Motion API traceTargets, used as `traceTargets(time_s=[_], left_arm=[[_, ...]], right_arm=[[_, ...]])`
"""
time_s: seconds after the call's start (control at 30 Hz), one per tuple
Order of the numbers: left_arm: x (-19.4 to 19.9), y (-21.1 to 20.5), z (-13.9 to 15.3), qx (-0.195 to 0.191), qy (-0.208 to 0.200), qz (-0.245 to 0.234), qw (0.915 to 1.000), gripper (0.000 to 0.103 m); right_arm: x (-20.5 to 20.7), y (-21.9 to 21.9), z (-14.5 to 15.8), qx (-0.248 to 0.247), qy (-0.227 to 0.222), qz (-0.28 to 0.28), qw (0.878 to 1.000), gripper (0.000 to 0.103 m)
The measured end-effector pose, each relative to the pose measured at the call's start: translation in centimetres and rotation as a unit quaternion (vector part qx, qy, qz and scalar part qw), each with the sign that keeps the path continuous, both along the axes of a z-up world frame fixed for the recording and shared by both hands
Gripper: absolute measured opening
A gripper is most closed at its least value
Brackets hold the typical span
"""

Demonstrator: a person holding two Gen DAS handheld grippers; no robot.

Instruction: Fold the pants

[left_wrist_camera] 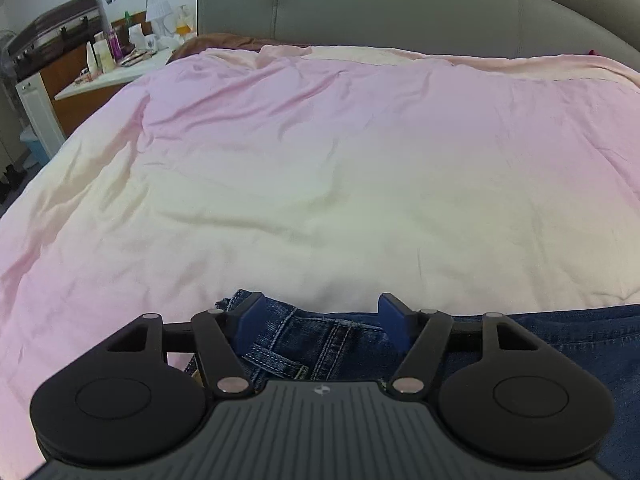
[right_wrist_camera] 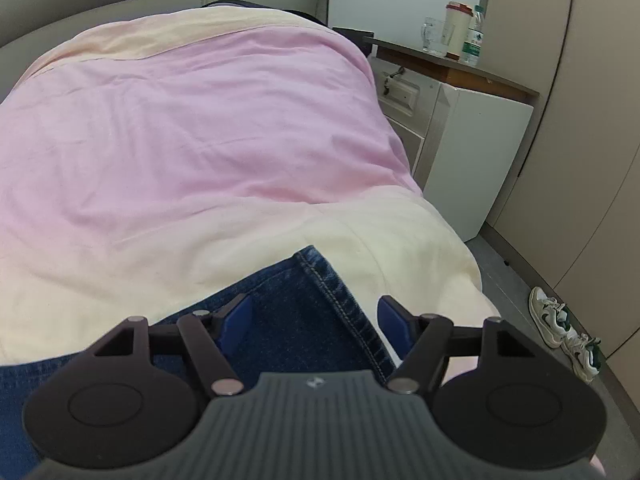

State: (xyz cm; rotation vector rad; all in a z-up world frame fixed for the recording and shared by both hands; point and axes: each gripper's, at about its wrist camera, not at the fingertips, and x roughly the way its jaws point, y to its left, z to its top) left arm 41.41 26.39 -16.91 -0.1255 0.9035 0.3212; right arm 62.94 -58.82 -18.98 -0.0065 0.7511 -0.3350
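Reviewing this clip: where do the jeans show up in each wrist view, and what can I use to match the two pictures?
Left wrist: the jeans lie along the bottom edge, waistband and belt loops between the open left tool fingers, denim running off right.
Right wrist: the jeans sit bottom centre, a stitched hem edge between the open right tool fingers, denim running off left.
Shared landmark: the pink and cream duvet under the jeans.

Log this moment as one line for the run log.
left gripper open over jeans waistband | right gripper open over hem | jeans on bed

Jeans on pink-and-cream bed.
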Motion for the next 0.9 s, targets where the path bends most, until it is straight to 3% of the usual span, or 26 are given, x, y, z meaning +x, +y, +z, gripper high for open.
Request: traceTargets(time_s=[0.07,0.1,0.13,0.3,0.33,0.37,0.5,0.7,0.8,0.9], left_arm=[[-0.2,0.9,-0.4,0.003,-0.004,0.02,0.9998,0.076],[-0.1,1.3,-0.8,0.001,0.004,0.027,0.9996,0.076],[0.0,1.7,-1.2,-0.003,0.011,0.034,0.9994,0.076],[0.4,2.8,-2.0,0.003,0.004,0.055,0.9985,0.079],[0.6,3.0,-2.2,-0.013,0.012,0.056,0.9983,0.054],[0.7,3.0,-2.3,-0.034,0.015,0.054,0.9979,0.043],[-0.5,1.2,-1.4,0.009,-0.01,0.042,0.999,0.031],[-2.5,0.0,1.9,0.062,-0.084,0.072,0.9919,0.024],[-1.1,0.2,1.9,0.081,-0.081,0.084,0.9899,0.023],[0.8,-0.4,0.2,0.096,-0.051,0.072,0.9915,0.023]], right_arm=[[-0.2,0.4,0.0,-0.011,0.004,0.003,1.0,0.045],[-0.1,0.4,0.0,-0.013,0.008,-0.002,1.0,0.021],[-0.1,0.4,-0.1,-0.016,0.015,-0.01,1.0,0.007],[-0.6,2.0,-0.1,-0.06,0.021,-0.004,0.998,0.006],[-0.6,2.2,0.0,-0.07,0.022,-0.004,0.997,0.006],[-0.7,2.4,0.2,-0.077,0.021,-0.006,0.997,0.006],[-0.7,3.2,0.4,-0.104,0.027,-0.015,0.994,0.005],[-0.8,3.8,1.4,-0.154,0.012,-0.032,0.987,0.003],[-0.5,3.9,1.7,-0.155,0.005,-0.037,0.987,0.003],[0.2,3.9,1.1,-0.155,0.014,-0.038,0.987,0.003]])
